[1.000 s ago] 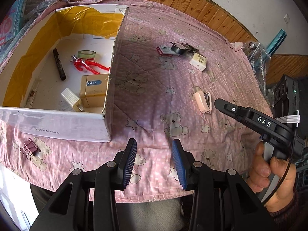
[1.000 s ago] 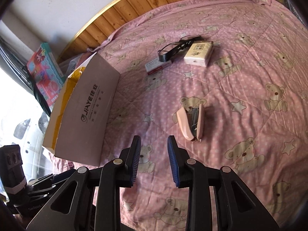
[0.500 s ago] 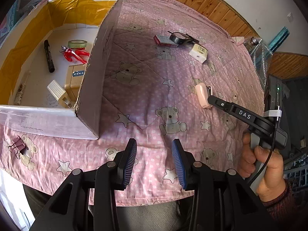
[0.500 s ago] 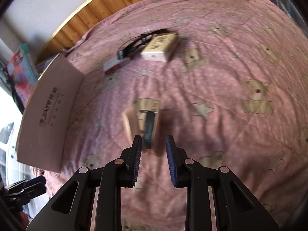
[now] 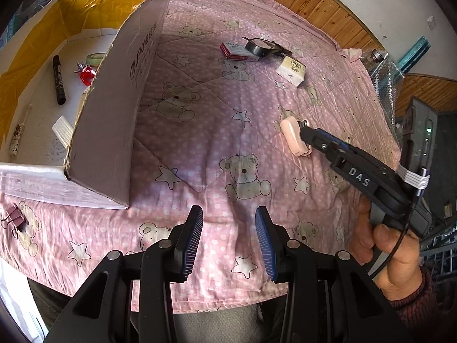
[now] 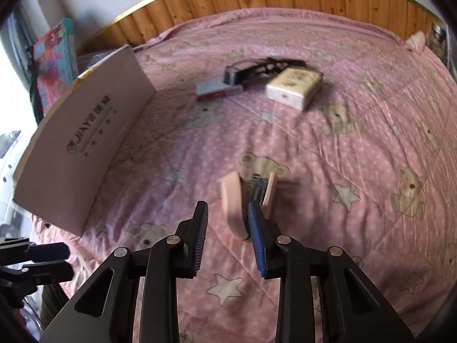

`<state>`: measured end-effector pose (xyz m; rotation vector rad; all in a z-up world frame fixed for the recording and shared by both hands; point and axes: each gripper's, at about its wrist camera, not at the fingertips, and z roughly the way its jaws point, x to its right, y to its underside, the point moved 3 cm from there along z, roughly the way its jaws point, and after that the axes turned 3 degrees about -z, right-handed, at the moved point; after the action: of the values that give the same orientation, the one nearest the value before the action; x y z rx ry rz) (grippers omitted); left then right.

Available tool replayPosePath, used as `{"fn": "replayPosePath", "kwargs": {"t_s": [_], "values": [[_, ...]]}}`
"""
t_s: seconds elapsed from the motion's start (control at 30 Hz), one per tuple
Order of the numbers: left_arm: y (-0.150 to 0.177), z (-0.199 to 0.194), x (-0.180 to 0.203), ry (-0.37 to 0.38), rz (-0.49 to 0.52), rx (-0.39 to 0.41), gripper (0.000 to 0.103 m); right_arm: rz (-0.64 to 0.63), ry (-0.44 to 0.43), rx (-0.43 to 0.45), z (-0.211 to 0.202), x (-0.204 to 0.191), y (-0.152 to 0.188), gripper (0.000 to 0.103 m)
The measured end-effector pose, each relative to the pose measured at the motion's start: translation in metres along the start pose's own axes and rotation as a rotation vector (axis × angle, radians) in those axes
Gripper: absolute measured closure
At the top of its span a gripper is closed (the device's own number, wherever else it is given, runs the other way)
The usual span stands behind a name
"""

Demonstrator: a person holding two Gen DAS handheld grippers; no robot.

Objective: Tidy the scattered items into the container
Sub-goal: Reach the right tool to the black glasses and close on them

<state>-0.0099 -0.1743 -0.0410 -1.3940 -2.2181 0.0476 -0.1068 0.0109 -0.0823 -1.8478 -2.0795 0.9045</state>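
The pink stapler (image 6: 245,200) lies on its side on the pink bear-print quilt (image 6: 357,148), at centre frame in the right wrist view and right of centre in the left wrist view. Its two arms stand splayed apart, with the metal magazine visible between them. Judged from its build, it is a light, rigid item with smooth plastic shells; the hinge is sprung, so a grip across both arms is likely to close them, and a grip on one arm alone may let the body swing. The recommended hold is across the full body near the mid-length, with both arms between the pads. The right gripper (image 6: 228,237) has its fingers spread; the right-hand finger sits at the near end of the stapler, and the view is too blurred to confirm contact. The left gripper (image 5: 228,240) hangs over the near edge of the quilt, fingers spread, holding nothing. The cardboard box (image 5: 114,100) stands in the upper left of the left wrist view and already holds a black marker (image 5: 58,80) and other small items. A red-and-white packet (image 6: 218,88), a black strap (image 6: 265,65) and a white packet (image 6: 294,87) remain on the quilt in the upper centre. A binder clip (image 5: 17,220) lies at the lower left, outside the box.
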Motion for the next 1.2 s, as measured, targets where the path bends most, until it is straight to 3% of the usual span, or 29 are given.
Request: {"fn": "replayPosePath", "kwargs": {"t_s": [0.17, 0.43, 0.5, 0.6, 0.73, 0.83, 0.9, 1.13, 1.2], "values": [[-0.001, -0.001, -0.007, 0.004, -0.033, 0.006, 0.063, 0.095, 0.07, -0.049, 0.0, 0.039, 0.01, 0.069], [0.002, 0.009, 0.002, 0.014, -0.013, -0.022, 0.063, 0.07, 0.111, -0.033, 0.001, 0.029, 0.002, 0.069], [0.003, 0.009, 0.001, 0.01, -0.014, -0.022, 0.063, 0.083, 0.127, -0.046, 0.008, 0.034, 0.004, 0.078], [0.003, 0.006, 0.0, 0.004, -0.017, -0.014, 0.063, 0.093, 0.135, -0.026, -0.008, 0.041, 0.005, 0.079], [0.0, 0.004, 0.0, 0.008, -0.022, -0.002, 0.063, 0.096, 0.17, -0.024, -0.04, 0.059, 0.02, 0.078], [0.0, 0.013, 0.005, 0.016, -0.013, -0.021, 0.063, 0.103, 0.171, -0.093, -0.033, 0.075, 0.041, 0.075], [-0.001, 0.02, 0.012, 0.021, 0.001, -0.036, 0.063, 0.126, 0.151, -0.077, -0.038, 0.08, 0.044, 0.075], [-0.027, 0.019, 0.031, 0.034, 0.043, 0.005, 0.063, 0.161, 0.122, 0.027, -0.077, 0.075, -0.005, 0.069], [-0.031, 0.02, 0.03, 0.036, 0.034, 0.008, 0.063, 0.156, 0.064, 0.048, -0.079, 0.066, -0.032, 0.069]]}}
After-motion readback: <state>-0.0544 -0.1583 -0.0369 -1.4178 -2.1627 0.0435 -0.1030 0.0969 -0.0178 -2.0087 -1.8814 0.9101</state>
